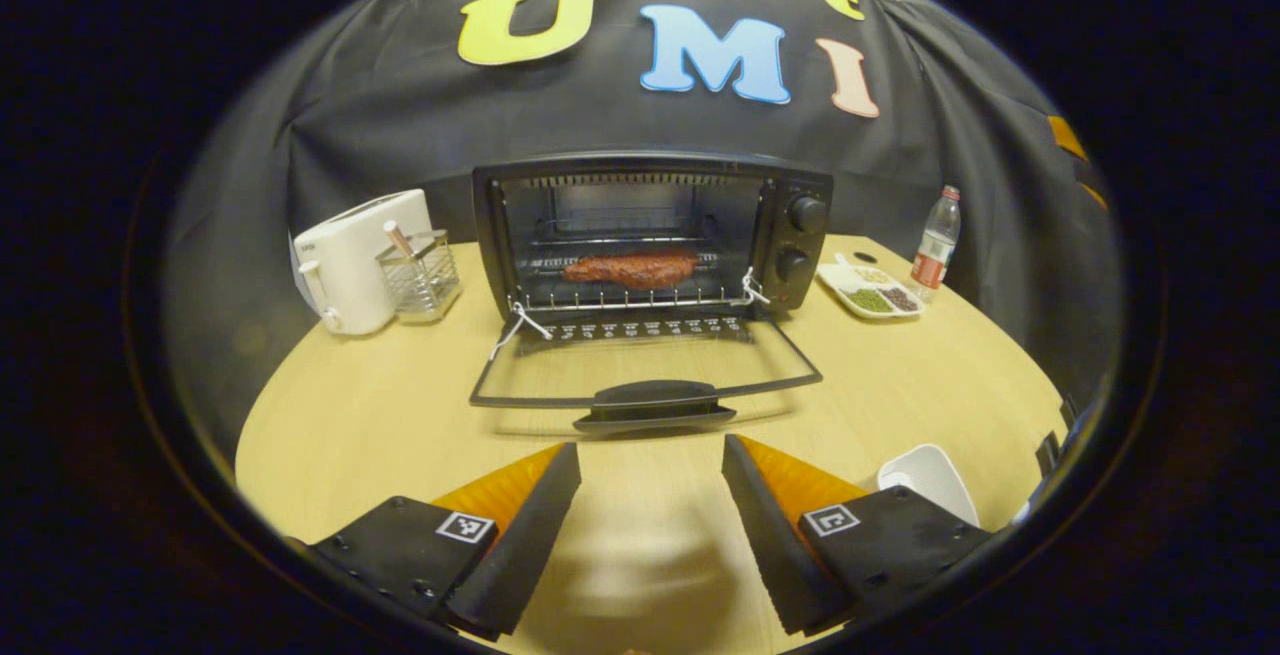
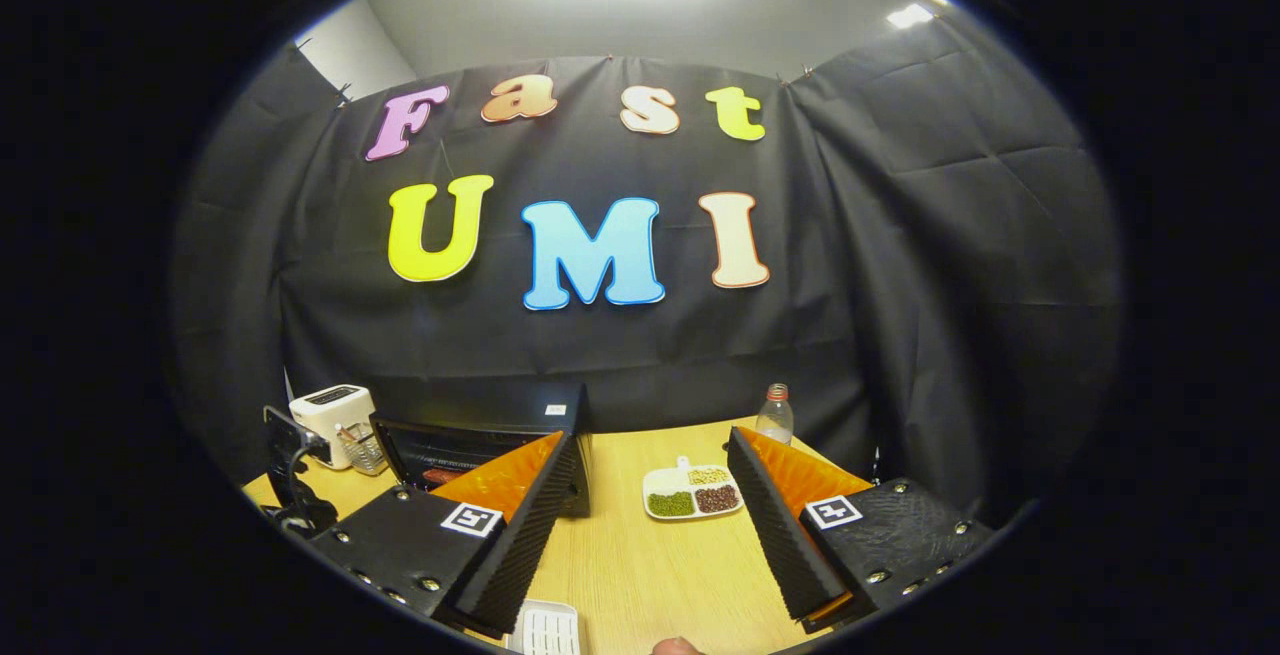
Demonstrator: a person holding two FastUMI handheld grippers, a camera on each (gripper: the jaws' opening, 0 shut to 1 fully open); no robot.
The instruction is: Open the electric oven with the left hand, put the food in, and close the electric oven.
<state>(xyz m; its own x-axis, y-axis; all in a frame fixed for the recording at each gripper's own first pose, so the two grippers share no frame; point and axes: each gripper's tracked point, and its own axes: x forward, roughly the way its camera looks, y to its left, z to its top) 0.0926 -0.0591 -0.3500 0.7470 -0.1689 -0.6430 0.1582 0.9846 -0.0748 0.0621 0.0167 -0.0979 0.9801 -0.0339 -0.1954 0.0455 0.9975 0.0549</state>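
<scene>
The black electric oven (image 1: 650,235) stands at the back of the round wooden table, its glass door (image 1: 645,370) folded down flat toward me. A reddish-brown piece of food (image 1: 630,268) lies on the wire rack inside. My left gripper (image 1: 650,460) is open, low over the table just in front of the door handle (image 1: 650,397), with nothing between its fingers. In the right gripper view, my right gripper (image 2: 655,455) is open and empty, raised above the table to the right of the oven (image 2: 470,435). The left gripper (image 2: 290,480) shows at that view's left edge.
A white toaster (image 1: 355,260) and a clear holder (image 1: 420,275) stand left of the oven. On its right are a white divided dish of beans (image 1: 868,292) and a bottle (image 1: 936,240). A white dish (image 1: 930,480) sits near the table's front right edge.
</scene>
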